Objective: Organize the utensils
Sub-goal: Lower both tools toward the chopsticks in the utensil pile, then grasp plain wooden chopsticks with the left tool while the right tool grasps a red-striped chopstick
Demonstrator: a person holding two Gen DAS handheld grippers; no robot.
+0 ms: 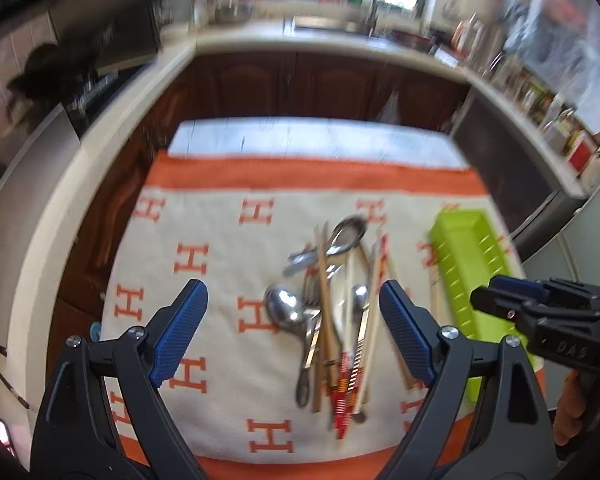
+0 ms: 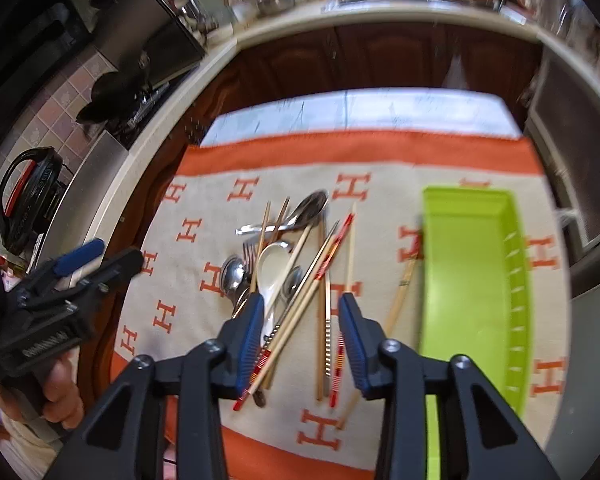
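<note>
- The left gripper (image 1: 294, 336) hangs over the near edge of the cloth, its blue-padded jaws wide apart and holding nothing; the heap of utensils (image 1: 332, 312) lies on the cloth beyond and between them
- The right gripper (image 2: 302, 338) is lower and closer to the same heap (image 2: 296, 280), jaws apart and empty, with chopstick ends showing in the gap
- Only the right wrist view shows the white ceramic soup spoon (image 2: 272, 268) clearly, and a lone chopstick (image 2: 400, 300) lying just beside the tray's left wall
- The heap is a loose tangle of steel spoons, a fork (image 2: 250, 252), wooden chopsticks and red-striped ones, crossed over each other
- The lime-green utensil tray (image 2: 512, 280) sits right of the heap, apparently empty
- The cream cloth (image 1: 220, 240) with orange H marks covers the table
- Farthest, a blurred kitchen counter (image 1: 284, 40); the right view alone shows a black kettle (image 2: 28, 196) at far left
</note>
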